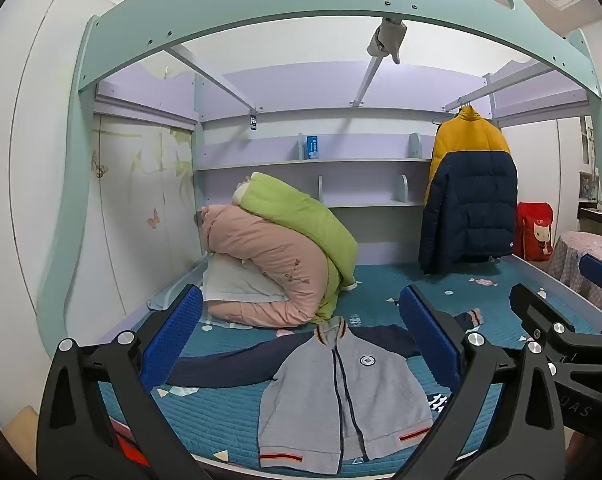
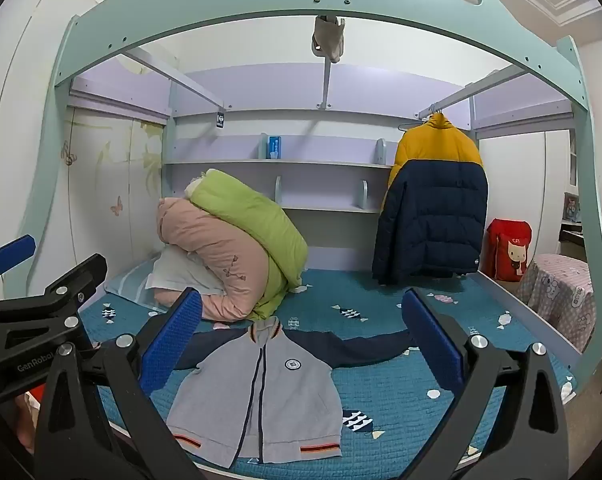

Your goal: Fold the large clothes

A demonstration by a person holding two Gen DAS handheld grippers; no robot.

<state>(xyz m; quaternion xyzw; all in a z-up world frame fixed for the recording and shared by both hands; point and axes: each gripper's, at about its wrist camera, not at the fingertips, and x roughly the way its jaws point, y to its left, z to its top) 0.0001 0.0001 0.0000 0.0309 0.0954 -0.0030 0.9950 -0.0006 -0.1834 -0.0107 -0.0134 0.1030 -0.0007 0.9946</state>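
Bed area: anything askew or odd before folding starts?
Mostly fine. The grey zip jacket lies flat, front up, sleeves spread, on the teal quilted bedspread. Behind it, the pink and green quilts are heaped in a slumped roll, not stacked. Both the left gripper and right gripper hover open, touching nothing.

We see open bedspread (image 2: 401, 408) on both sides of the grey jacket (image 2: 261, 396), and the widest free strip lies to its right, up to the bed rail (image 2: 529, 320). Behind the collar, the pile of pink and green quilts (image 2: 237, 248) blocks the back left corner. The hanging puffer coat (image 2: 433, 204) closes the back right. Above, the arched frame (image 1: 301, 4) limits high moves. Both grippers hover apart from the jacket, jaws wide.
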